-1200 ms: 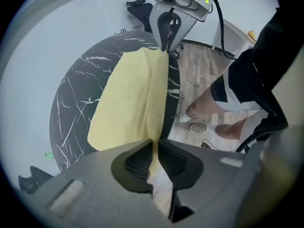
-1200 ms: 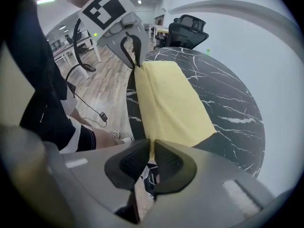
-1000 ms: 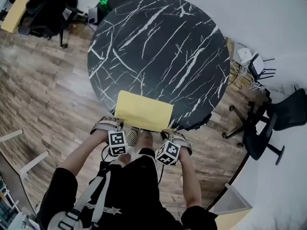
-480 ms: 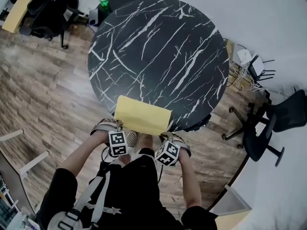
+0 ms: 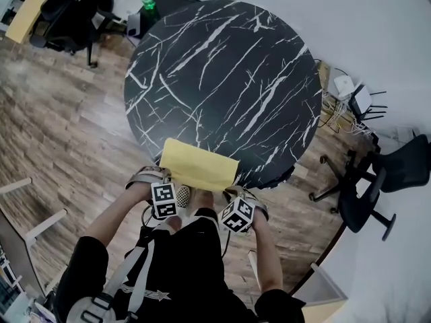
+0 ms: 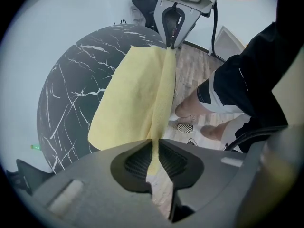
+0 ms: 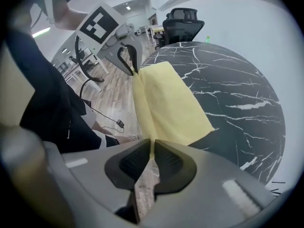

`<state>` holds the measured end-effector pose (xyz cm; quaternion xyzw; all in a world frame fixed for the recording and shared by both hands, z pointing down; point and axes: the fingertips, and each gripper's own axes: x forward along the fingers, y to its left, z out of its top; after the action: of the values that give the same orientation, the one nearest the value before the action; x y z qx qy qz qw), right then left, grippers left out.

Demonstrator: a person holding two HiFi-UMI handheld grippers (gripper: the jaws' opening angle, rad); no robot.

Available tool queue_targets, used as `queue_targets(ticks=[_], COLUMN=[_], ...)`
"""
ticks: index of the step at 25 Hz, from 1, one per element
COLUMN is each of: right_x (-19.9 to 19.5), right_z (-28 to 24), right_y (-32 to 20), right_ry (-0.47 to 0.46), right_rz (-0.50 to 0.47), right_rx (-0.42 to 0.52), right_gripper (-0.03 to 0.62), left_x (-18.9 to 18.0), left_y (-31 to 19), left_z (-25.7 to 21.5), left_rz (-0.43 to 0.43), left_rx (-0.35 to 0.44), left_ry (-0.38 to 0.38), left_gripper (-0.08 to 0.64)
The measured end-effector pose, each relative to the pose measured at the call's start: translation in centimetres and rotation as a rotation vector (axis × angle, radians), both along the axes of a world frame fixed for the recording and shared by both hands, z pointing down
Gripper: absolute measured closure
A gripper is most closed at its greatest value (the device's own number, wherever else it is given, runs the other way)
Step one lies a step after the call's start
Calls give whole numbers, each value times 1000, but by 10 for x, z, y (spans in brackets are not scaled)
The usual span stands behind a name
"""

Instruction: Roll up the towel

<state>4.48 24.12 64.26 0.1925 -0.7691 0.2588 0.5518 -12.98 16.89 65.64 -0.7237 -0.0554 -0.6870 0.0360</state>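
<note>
Towel point(image 5: 199, 163) on black table point(image 5: 222, 79), corners pinched in left gripper point(image 6: 153, 160), right gripper point(image 7: 152, 161)

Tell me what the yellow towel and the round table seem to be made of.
Towel: soft cloth, perhaps microfibre, matte pale yellow; it folds and hangs limp. Table: smooth black top with white veins, faint sheen, marble-like; real stone or printed laminate, I cannot tell.

The left gripper point(image 5: 168, 175) and right gripper point(image 5: 231, 187) point down side by side, each clamped on a towel point(image 5: 199, 163) corner.
</note>
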Motion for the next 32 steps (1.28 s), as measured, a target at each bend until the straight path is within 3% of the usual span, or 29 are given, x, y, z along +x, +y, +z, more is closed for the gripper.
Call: queue_targets(ticks=[10, 23, 32], right_x=[9, 14, 14], right_z=[6, 14, 15], right_y=[-19, -29, -29], right_ry=[4, 3, 26], right_rz=[9, 28, 13], right_rx=[12, 11, 43], right_gripper=[555, 555, 555], left_x=[8, 11, 11], left_y=[-22, -33, -34], left_z=[-1, 8, 4], left_rz=[-26, -50, -33], left_rx=[12, -73, -4], left_ry=[-8, -48, -9], left_gripper=[505, 475, 463])
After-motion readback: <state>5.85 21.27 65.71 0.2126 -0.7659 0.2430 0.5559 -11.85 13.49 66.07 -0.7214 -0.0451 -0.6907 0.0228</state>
